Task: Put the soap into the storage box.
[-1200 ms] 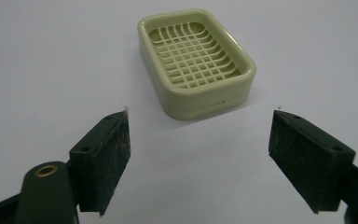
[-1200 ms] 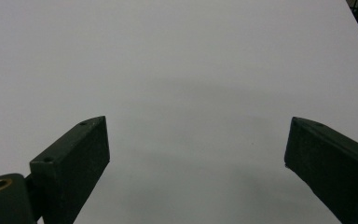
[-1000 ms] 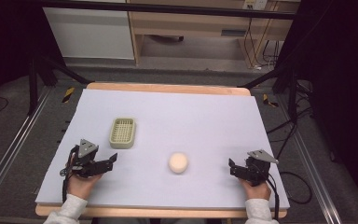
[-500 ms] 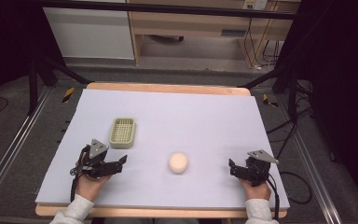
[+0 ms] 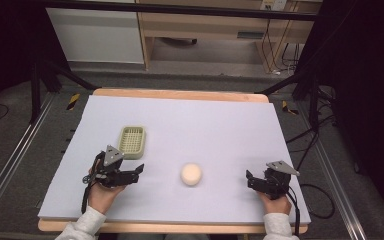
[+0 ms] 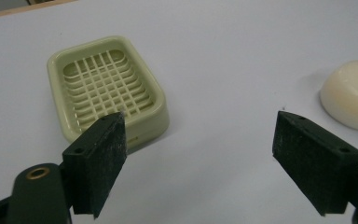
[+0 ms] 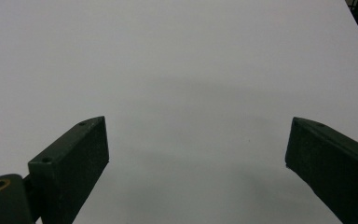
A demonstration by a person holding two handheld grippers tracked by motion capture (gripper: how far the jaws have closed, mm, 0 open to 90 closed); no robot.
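The left gripper's jaws had just been opening, with nothing between them; they stood spread over bare desk. Past them, the soap dish sat at upper left of the left gripper view, and the soap bar lay at right edge, well apart. The right gripper was likewise released at lower right of the high view. By my judgement, nothing was yet grasped; everything remained.
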